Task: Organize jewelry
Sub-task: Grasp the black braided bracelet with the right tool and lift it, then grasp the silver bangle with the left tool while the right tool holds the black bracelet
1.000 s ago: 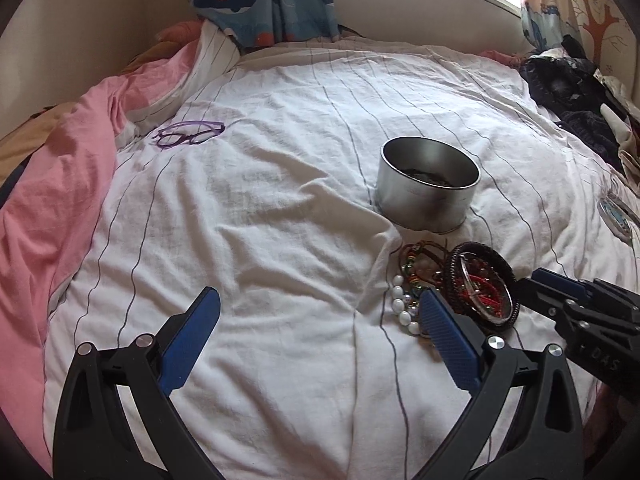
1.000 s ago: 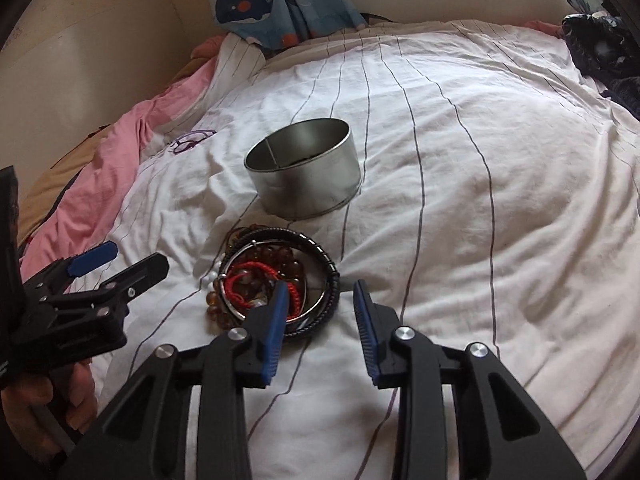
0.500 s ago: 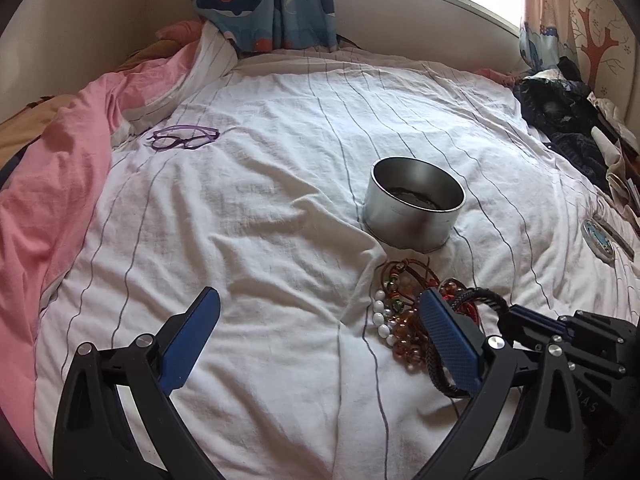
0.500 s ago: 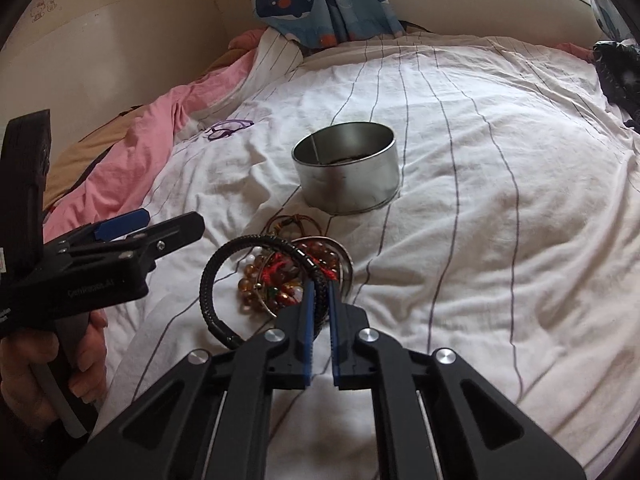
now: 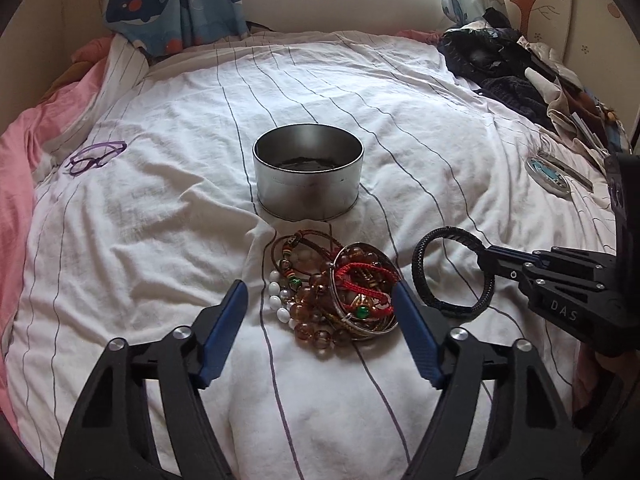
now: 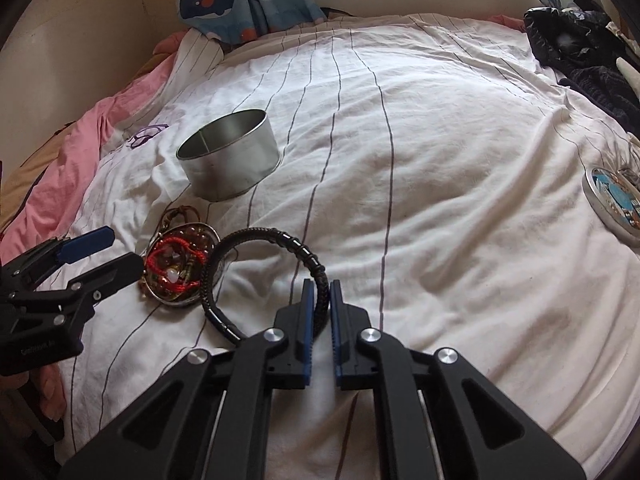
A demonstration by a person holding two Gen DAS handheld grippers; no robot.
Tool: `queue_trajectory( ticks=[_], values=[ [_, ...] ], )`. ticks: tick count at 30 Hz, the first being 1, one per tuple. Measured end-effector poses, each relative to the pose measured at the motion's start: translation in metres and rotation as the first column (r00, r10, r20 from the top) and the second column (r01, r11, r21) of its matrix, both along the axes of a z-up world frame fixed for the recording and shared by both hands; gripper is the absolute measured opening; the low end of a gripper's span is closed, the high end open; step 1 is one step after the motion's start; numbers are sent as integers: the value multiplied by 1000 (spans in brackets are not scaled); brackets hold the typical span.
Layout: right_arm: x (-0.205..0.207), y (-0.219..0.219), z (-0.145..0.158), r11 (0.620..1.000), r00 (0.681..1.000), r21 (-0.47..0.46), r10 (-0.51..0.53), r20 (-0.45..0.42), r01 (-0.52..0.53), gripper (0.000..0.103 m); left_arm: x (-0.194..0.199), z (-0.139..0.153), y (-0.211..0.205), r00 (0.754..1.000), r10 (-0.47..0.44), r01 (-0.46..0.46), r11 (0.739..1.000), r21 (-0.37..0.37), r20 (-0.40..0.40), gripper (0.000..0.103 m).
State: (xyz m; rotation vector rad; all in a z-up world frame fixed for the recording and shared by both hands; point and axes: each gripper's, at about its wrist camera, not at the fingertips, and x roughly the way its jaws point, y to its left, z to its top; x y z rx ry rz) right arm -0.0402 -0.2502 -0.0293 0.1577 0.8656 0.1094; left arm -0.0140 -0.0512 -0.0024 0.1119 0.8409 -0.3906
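A heap of bead, cord and metal bracelets [image 5: 340, 292] lies on the white striped bedsheet, just in front of a round silver tin [image 5: 308, 192]. My left gripper [image 5: 320, 292] straddles the heap. Its jaws are closing, and the blue pads stand on either side of the heap without pressing it. My right gripper [image 6: 321, 286] is shut on a black braided bracelet [image 6: 280, 236], held up just right of the heap [image 6: 176, 268]. In the left wrist view the black bracelet [image 5: 424, 276] hangs from the right gripper's tip [image 5: 486, 260].
Purple glasses [image 5: 96, 156] lie far left on the sheet. A round patterned lid [image 6: 612, 200] rests at the right. Dark clothes [image 5: 500, 64] are piled at the back right, and a pink blanket [image 5: 16, 184] runs along the left edge. The tin [image 6: 232, 168] stands open-topped.
The right gripper shut on the black bracelet and carried it right, off the heap. The left gripper swung right so the heap sits between its jaws, which have narrowed.
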Motion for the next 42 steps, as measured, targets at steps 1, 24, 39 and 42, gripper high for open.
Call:
queue_trajectory(
  ticks=[1,24,39,42],
  values=[
    [0,0,-1,1000,1000,4,1,-4,0,10,1,-2,-1,1000,-5,5,1000,4,-1,63],
    [1,-2,-3,999,1000,26,-23,-5,23,30,10,9,19,999,37,-38,997,-73,-19,3],
    [8,5,-13,1000,999,0,-3,-39,3,21,28,-22,28,988,101,-103,994,-18,-117,36],
    [9,5,-14,1000,999,-3,-5,-39,5,21,27,-25,23,989,73,-75,997,-9,-128,31]
  ],
)
